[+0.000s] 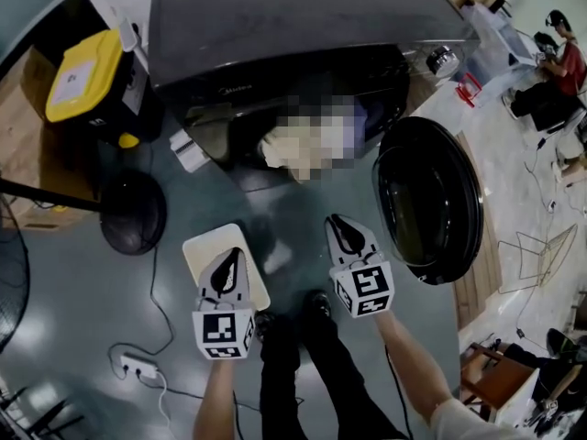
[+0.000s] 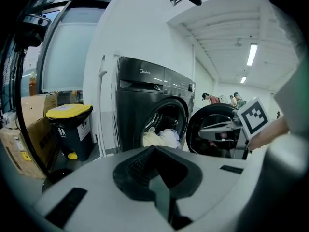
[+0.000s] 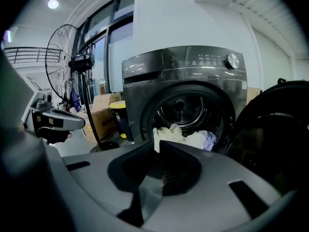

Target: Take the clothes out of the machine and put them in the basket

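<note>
left gripper (image 1: 235,257), right gripper (image 1: 337,223) both clenched, empty — clothes (image 3: 181,134) inside machine (image 3: 183,66), door (image 1: 431,200) open

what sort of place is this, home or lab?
Probably a lab or workshop hall, not a home: the washing machine stands beside a pedestal fan and a cardboard box, and a person sits in the background.

Only readable bit: the small pale brand word on the dark grey front-loading washing machine (image 2: 145,105), up past the left gripper's (image 2: 154,151) fingers (image 2: 133,168), looks like "Midea". The white label (image 2: 83,127) on the yellow-lidded black bin (image 2: 67,137), left of them, is too tiny.
</note>
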Motion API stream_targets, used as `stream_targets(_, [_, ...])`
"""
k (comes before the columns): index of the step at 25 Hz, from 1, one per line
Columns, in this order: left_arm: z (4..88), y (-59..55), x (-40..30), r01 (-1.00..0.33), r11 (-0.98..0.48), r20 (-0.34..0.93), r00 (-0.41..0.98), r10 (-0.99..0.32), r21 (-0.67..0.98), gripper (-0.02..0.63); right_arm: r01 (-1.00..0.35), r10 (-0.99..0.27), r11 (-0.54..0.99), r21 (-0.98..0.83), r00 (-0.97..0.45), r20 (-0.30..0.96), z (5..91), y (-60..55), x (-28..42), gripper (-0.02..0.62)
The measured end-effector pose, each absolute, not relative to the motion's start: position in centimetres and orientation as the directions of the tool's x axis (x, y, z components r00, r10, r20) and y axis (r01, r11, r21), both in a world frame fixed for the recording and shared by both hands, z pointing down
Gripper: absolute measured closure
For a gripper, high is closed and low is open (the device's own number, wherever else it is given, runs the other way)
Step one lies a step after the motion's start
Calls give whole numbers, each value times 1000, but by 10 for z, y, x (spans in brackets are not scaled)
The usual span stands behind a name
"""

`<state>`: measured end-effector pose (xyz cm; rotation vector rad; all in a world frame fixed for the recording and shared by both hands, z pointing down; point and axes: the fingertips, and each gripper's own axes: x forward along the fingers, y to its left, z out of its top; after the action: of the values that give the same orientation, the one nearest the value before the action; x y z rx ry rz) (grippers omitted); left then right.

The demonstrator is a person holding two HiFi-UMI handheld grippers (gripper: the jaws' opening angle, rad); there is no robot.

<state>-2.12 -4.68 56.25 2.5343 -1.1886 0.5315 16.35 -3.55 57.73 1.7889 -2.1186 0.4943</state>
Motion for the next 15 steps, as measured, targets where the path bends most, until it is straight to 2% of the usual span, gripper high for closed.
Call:
stream_targets(1, [566,-47,-22,-781,-615,445,591,-673,107,588,-985,-870,162,-63,-173,461,584,-38,162,527])
stream_targets(2, [570,-47,-22,-782,-613,444,590,-674,109,588,-982,-865,172,-71,-185,467,592,-42,161,450])
stream_targets(5, [576,-50,-21,-783,-610,436,595,-675,122,588,-978,-851,193,-78,-207,482,614,-57,157,279])
stream_targets(9, [578,-50,-20,-785,-604,423,599,-680,141,588,-983,-851,164,-80,-182,493,636,-80,161,211])
stream_targets(15, [579,-50,-22,-798,-581,409,590,-696,162,588,-986,-841,125,-115,-167,516,661,-124,167,196])
